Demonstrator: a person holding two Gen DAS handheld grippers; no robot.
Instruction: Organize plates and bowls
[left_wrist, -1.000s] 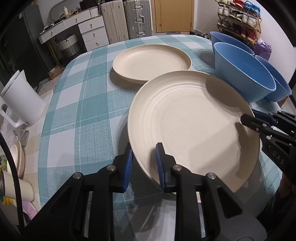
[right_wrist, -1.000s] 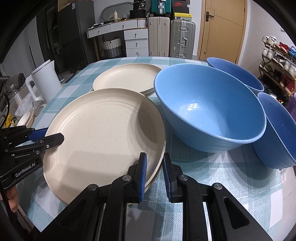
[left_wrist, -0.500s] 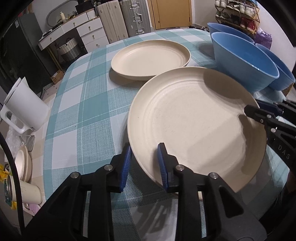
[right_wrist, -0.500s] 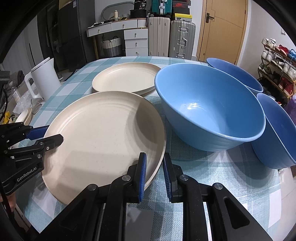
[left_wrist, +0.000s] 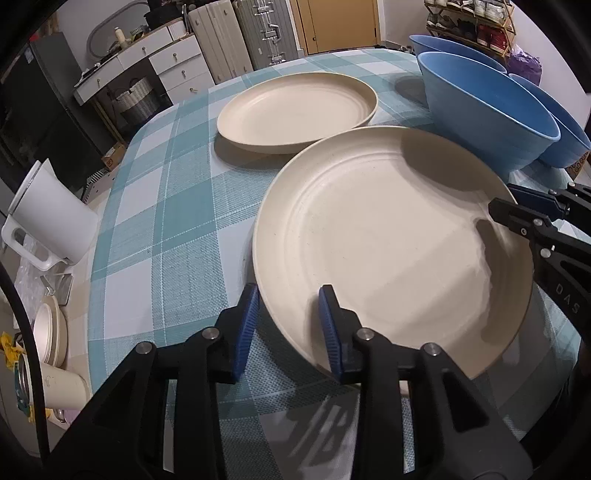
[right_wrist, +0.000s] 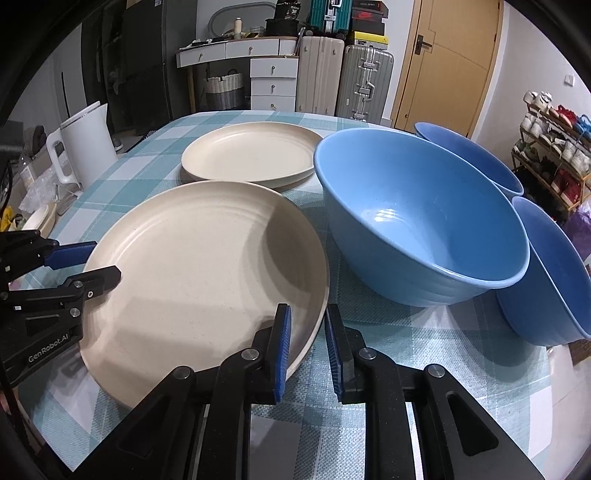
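Note:
A large cream plate (left_wrist: 388, 236) is held above the checked tablecloth by both grippers. My left gripper (left_wrist: 288, 325) is shut on its near-left rim. My right gripper (right_wrist: 306, 339) is shut on the opposite rim and also shows in the left wrist view (left_wrist: 517, 210). The plate also shows in the right wrist view (right_wrist: 199, 266). A second cream plate (left_wrist: 295, 107) lies farther back on the table (left_wrist: 155, 206). Three blue bowls stand at the right; the nearest bowl (right_wrist: 417, 221) is close beside the held plate.
A white kettle (left_wrist: 51, 218) stands off the table's left edge, with cups and small dishes (left_wrist: 48, 332) below it. Suitcases (right_wrist: 343, 74), a white drawer unit and a shoe rack (right_wrist: 554, 147) stand behind the table.
The held plate has risen and moved a little farther over the table, toward the far plate. Both grippers keep their hold on its rim.

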